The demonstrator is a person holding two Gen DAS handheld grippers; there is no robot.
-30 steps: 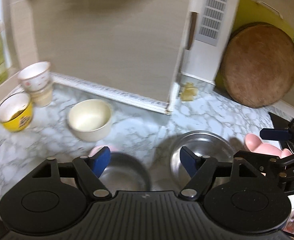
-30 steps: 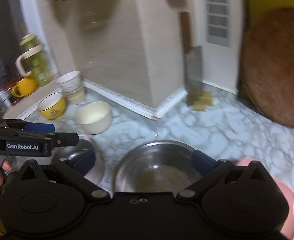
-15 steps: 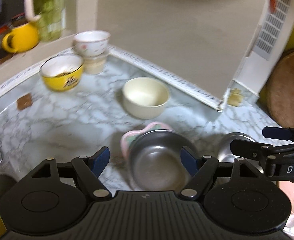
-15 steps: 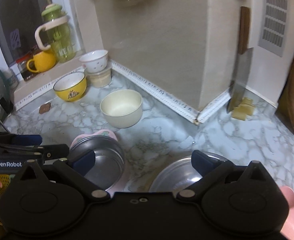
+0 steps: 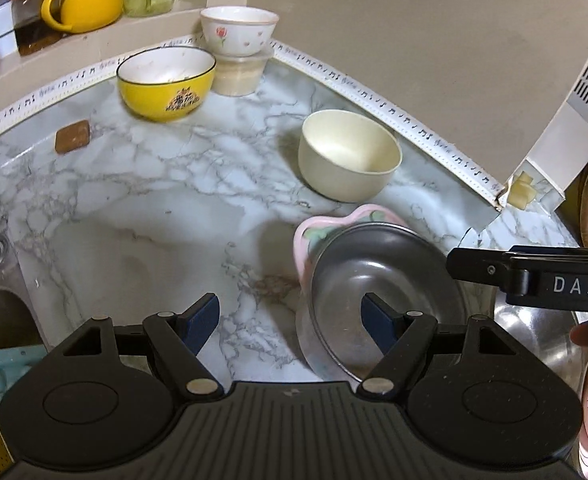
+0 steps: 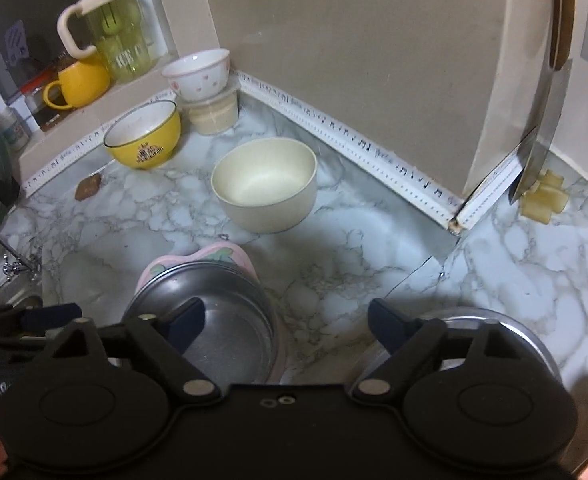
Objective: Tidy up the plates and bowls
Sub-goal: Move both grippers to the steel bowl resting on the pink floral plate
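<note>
Both grippers are hanging over a marble countertop (image 5: 142, 216) with nothing in them. The left gripper (image 5: 290, 322) has its blue fingers spread wide, and the right-hand finger sits over the inside of a steel bowl (image 5: 378, 280), while the other finger is over bare marble. That steel bowl is nested on a pink dish (image 5: 306, 240) whose scalloped edge pokes out at the back and left.

The right gripper (image 6: 284, 322) is spread wide too. In its own view its left finger overlaps that same steel bowl (image 6: 222, 320), and its right finger is over the rim of a second steel bowl (image 6: 494, 328), with plain marble in between.

Beyond the pink dish, a cream bowl (image 6: 266, 188) stands upright by itself near the wall trim. Farther back in the corner there's a yellow bowl (image 6: 146, 140), and just beside it a white floral bowl (image 6: 198, 74) stacked on a lidded plastic tub (image 6: 214, 114). On the ledge behind: a yellow mug (image 6: 80, 84) and a green jug (image 6: 114, 32). A cleaver (image 6: 544, 120) hangs on the wall at the right.
</note>
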